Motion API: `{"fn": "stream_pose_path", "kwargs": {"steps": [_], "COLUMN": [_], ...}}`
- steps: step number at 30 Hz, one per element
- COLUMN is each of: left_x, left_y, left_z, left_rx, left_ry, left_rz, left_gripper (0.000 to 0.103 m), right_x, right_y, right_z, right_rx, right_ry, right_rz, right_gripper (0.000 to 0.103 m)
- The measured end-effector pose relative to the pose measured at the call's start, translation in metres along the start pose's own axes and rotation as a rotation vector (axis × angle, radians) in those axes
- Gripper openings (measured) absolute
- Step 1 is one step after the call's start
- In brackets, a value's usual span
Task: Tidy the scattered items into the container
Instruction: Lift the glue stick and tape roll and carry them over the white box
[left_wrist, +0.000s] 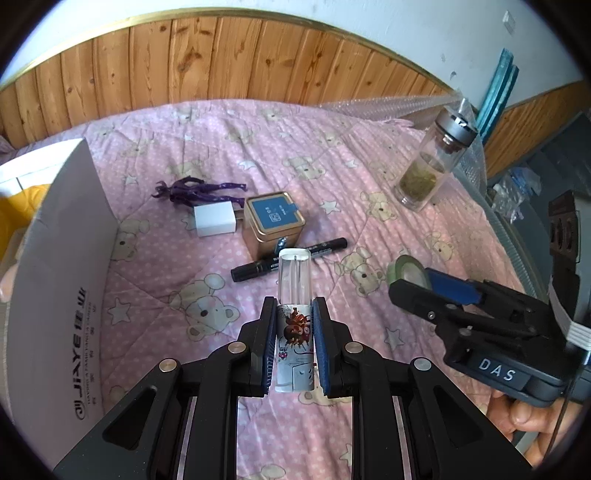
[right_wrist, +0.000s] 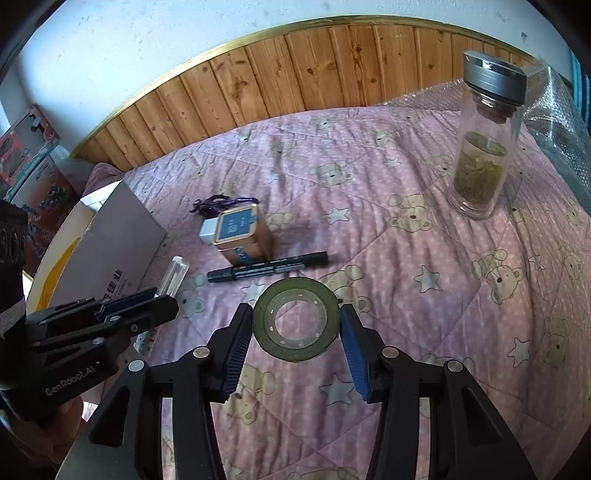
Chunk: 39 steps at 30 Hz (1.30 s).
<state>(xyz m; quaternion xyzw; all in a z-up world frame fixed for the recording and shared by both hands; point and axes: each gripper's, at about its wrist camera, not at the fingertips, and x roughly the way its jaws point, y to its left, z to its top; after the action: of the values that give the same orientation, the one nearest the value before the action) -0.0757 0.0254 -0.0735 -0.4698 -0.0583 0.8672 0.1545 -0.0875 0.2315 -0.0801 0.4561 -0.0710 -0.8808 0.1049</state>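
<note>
"JIAYE" on white box flap (left_wrist: 62, 280); "DAS" on right gripper (left_wrist: 417, 282); "GenRobot.AI" on left gripper (right_wrist: 164, 295).

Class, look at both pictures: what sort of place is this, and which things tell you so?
Probably a bedroom at home: a pink quilt printed with bears, wood panelling on the wall, and household odds and ends such as a glass bottle.

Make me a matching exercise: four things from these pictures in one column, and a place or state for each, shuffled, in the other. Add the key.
Things
1. tape roll
2. clear tube
3. glass bottle
4. black marker

Places or states
A. stands upright on the quilt, away from the other items
B. clamped in the left gripper
C. lies flat in front of the tin
D. between the pads of the right gripper

Pairs: 1-D, 2-B, 3-A, 4-C
</note>
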Motion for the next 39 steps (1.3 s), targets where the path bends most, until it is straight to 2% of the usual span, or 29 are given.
{"fn": "stream_pose_path", "kwargs": {"steps": [19,39], "left_x": [-0.026,-0.058], "left_y": [-0.003,-0.008], "left_z": [-0.013,-0.031], "left_rx": [0.008,0.003], "left_ry": [-0.019,-0.052], "left_rz": [0.053,0.068], "left_gripper": [0.019,0.019], "right_x": [-0.021,-0.054], "right_y": [0.029,0.049], "right_z": [-0.006,-0.018], "right_rx": [-0.037,-0.059], "right_ry": [-0.025,-0.065], "right_rz": [0.028,0.051], "right_gripper": [0.049,0.049]}}
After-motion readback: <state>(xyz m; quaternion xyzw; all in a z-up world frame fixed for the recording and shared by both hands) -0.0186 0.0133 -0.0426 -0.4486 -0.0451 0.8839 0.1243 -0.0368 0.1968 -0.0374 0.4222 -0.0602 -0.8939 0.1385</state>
